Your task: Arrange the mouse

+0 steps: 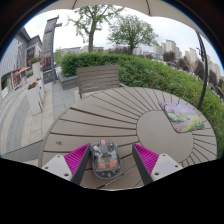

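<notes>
Nearest the camera, a dark mouse (106, 158) sits between the two pink pads (77, 157) of the gripper (107, 160), its rounded back and lighter markings facing up. The jaws stand fairly wide, and a gap shows on each side of the mouse, most clearly toward the right-hand pad. So the mouse seems to stand between the fingers, not clamped by them, and it appears to rest on the tabletop (120, 115), though its underside is hidden.

The tabletop is round, made of grey slats that fan outward in arcs. Far off toward its right edge lies a flat, pale mat with a coloured pattern (183, 116), well apart from the mouse. Beyond the tabletop stands a slatted bench (97, 77) against a green hedge (140, 68), with trees (128, 30) and buildings behind.

As for progress, the task looks to be at an early or middle stage. If the patterned mat is the intended spot, which is only a guess, the mouse has not reached it. What seems left is to close the jaws on the mouse, carry it across and set it down straight. If the mouse is meant to stay here, the jaws need only back away.
</notes>
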A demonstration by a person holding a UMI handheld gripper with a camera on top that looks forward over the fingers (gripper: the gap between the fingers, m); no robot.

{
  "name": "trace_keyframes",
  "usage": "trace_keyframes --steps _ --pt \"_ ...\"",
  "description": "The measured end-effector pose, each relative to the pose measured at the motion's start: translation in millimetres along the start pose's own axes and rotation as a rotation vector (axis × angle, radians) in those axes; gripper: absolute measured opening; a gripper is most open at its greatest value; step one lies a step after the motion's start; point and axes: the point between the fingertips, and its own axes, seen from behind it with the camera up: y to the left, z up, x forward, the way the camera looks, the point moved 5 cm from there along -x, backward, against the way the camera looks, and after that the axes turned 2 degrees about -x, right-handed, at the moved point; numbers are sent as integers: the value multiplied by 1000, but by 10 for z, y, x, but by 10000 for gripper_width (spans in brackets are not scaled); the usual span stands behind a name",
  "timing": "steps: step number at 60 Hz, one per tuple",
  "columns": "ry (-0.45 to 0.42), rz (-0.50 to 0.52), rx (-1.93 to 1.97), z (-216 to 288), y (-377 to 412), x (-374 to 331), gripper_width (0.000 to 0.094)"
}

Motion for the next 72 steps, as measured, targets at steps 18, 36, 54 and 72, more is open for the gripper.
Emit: trace_keyframes --steps 18,36,54,72 --pt "19 -24 5 -5 -20 -35 397" --pt "-65 -32 68 1006 -841 -275 382" --pt "-97 -236 79 1652 -3127 414 381" --pt "78 -183 82 778 -3756 1338 404"
